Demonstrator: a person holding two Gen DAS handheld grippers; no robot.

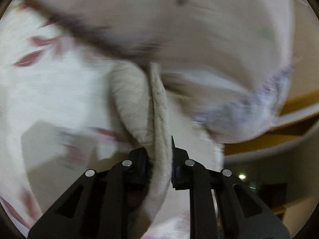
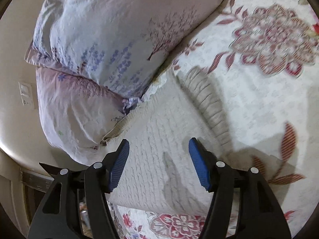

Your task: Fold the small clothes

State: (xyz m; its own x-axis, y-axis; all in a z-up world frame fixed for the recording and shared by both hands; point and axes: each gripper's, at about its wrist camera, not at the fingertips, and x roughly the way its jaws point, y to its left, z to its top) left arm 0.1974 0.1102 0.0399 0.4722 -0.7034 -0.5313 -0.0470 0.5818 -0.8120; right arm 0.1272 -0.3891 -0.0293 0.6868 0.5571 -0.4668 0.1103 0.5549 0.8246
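A small cream knitted garment lies on a floral bedspread, its ribbed edge running along its right side. My right gripper is open just above the garment, its blue pads apart and empty. In the blurred left wrist view my left gripper is shut on a bunched fold of the cream garment, which stands up between the fingers.
Two pale pillows with lilac flower prints lie against the garment's far left side, also blurred in the left wrist view. A wall switch and a curved headboard edge are at the left.
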